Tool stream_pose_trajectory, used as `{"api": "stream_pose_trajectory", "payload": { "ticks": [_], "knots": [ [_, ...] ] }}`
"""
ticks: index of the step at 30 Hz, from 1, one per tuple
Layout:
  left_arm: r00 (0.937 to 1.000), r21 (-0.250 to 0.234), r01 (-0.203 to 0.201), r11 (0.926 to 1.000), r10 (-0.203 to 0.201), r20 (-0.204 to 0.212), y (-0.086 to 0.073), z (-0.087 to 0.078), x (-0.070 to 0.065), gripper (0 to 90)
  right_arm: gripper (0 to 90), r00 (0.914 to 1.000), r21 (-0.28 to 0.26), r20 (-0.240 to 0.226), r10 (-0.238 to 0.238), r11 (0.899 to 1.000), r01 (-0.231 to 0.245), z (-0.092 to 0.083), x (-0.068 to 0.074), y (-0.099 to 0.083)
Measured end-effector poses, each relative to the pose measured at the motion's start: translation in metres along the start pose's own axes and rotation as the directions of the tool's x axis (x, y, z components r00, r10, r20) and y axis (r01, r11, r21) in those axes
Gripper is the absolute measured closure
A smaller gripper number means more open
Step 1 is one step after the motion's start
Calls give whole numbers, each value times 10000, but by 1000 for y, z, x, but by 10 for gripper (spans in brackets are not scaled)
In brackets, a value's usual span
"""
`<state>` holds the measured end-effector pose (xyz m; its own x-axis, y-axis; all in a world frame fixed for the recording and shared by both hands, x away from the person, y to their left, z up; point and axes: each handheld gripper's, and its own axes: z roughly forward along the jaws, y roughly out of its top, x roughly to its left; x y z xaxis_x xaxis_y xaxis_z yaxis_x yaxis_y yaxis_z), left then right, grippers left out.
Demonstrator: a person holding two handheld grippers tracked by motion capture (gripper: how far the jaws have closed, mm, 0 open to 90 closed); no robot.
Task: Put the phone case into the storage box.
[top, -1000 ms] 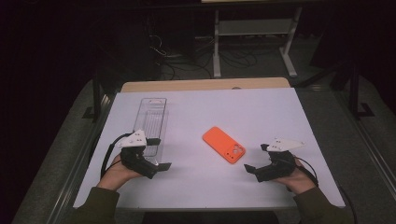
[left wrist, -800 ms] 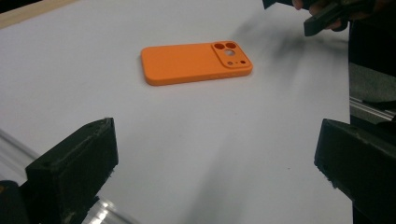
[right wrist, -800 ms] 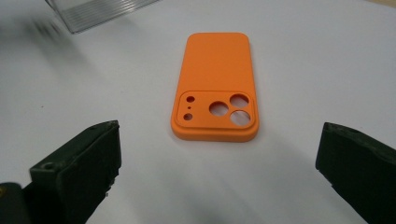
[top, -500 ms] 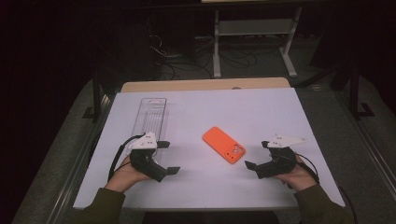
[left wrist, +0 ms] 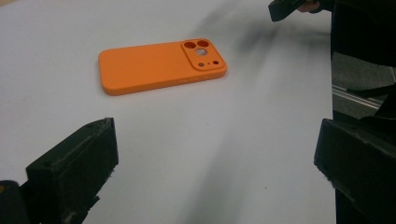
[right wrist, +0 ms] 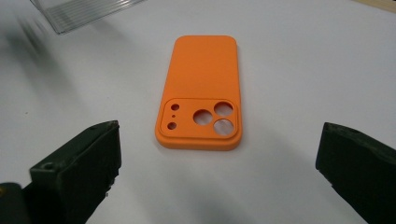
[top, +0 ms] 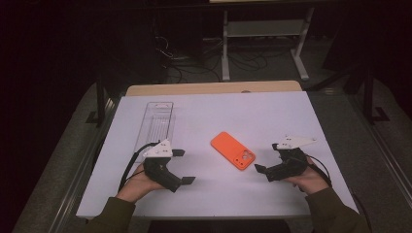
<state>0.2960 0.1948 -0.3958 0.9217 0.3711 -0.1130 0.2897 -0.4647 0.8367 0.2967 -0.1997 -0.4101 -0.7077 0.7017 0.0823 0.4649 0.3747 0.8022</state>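
I am holding both grippers low at the near edge of the white table [top: 209, 111], and both are aiming inward at the orange phone case [top: 233, 151]. The left gripper [top: 183, 166] is sitting at about 8 o'clock from the case with its jaws spread wide and nothing between them; the right gripper [top: 267, 160] is at about 4 o'clock, likewise spread and empty, and near the case's camera end.

In the right gripper view the phone case [right wrist: 201, 91] is lying flat, back up, with its camera cut-outs toward me and the plain end pointing away to 12 o'clock. In the left gripper view it [left wrist: 161, 65] is lying crosswise, well ahead of the jaws.

I am judging it to be light and somewhat flexible (it looks like a soft moulded shell, and whether a phone is inside I cannot tell). Lying flush on a smooth top, it is offering no lip to get under, so I am expecting it to skate if pushed from one side. I am favouring a pinch across the two long edges near the middle, away from the thin camera window, where the walls are likeliest to buckle.

Farther off, at about 10 o'clock from the case, a clear plastic tray [top: 158, 122] is lying lengthwise near the table's left side, well apart from the case.
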Motion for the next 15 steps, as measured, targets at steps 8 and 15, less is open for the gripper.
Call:
{"api": "stream_pose_trajectory", "payload": {
  "ticks": [8, 15],
  "knots": [
    [9999, -9, 126, 9999, -126, 35, 0, 7, -3, 0, 0, 10000, 105, -91, 13, 9999, -12, 2, -2, 6],
    [9999, 331, 82, 9994, -86, 141, -1, 15, -4, 0, 0, 9996, 589, -285, -9, 9983, 26, 6, -2, 13]
  ]
}}
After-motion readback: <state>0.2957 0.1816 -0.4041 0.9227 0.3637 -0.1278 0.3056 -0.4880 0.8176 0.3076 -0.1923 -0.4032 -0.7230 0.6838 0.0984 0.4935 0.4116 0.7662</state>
